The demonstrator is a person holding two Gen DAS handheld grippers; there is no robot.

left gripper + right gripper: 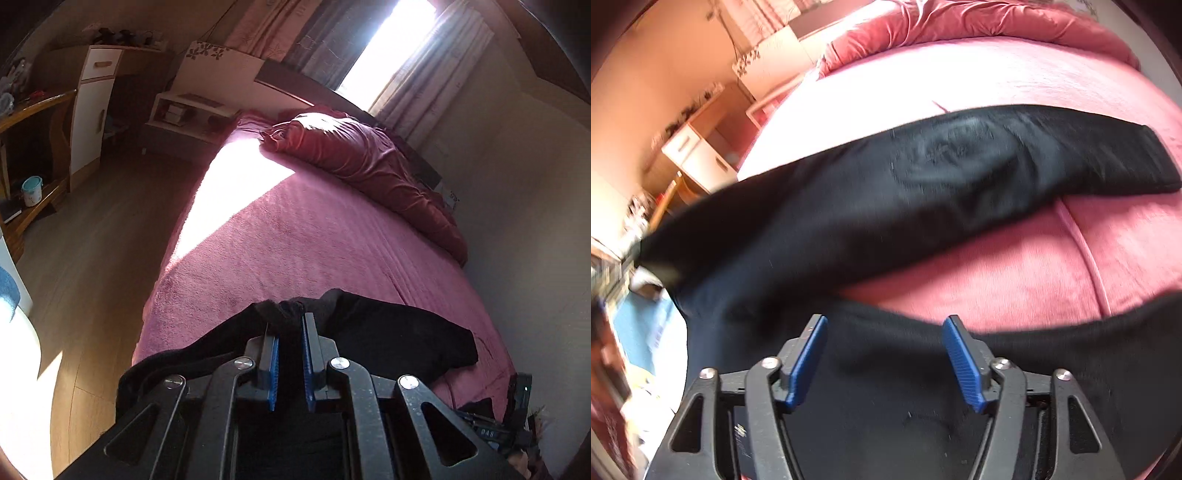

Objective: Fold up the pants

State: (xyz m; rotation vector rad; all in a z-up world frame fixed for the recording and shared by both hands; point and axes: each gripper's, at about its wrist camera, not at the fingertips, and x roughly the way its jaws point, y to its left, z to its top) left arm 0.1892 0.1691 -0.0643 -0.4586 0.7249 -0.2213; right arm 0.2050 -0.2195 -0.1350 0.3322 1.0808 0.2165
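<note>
Black pants lie stretched across the near end of a pink bed, one leg running from the left edge to a hem at the right. In the left wrist view the pants bunch up at the bed's near end. My left gripper is shut on a fold of that black cloth, which sticks out past the blue pads and is lifted off the cover. My right gripper stands open over another part of the pants. Black cloth lies below and between its pads, which do not press on it.
A rumpled red duvet lies at the head of the bed under a bright window. A white nightstand, a white cabinet and a wooden shelf unit stand left of the bed across a wooden floor. A wall runs along the right side.
</note>
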